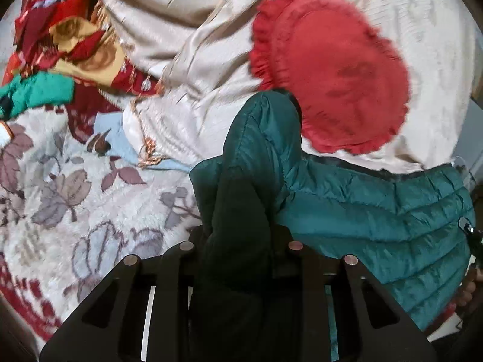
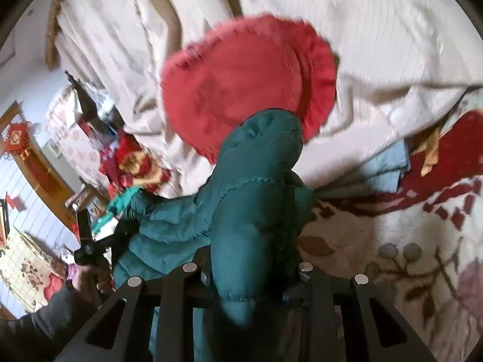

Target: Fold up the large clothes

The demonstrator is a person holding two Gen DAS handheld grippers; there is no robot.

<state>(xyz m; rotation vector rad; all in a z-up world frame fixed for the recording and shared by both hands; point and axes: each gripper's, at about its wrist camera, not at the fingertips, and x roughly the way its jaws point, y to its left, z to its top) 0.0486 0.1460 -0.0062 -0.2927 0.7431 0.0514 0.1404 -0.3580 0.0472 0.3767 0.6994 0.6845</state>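
A teal quilted puffer jacket point(image 1: 377, 211) lies on the bed, with part of it lifted. In the left wrist view a bunched fold of it rises between the jaws of my left gripper point(image 1: 241, 241), which is shut on the fabric; the cloth hides the fingertips. In the right wrist view another padded fold of the jacket point(image 2: 253, 181) bulges up through my right gripper point(image 2: 247, 265), which is also shut on it. The jacket's body stretches between the two grips. A person's hand point(image 2: 90, 277) holds the other gripper at the lower left of the right wrist view.
A round red frilled cushion point(image 1: 332, 69) sits just behind the jacket on a cream quilt point(image 1: 181, 30). A floral fleece blanket point(image 1: 75, 196) covers the near bed. A pile of red, yellow and green clothes point(image 1: 60, 45) lies at the far left, with a light blue cloth point(image 2: 386, 166) nearby.
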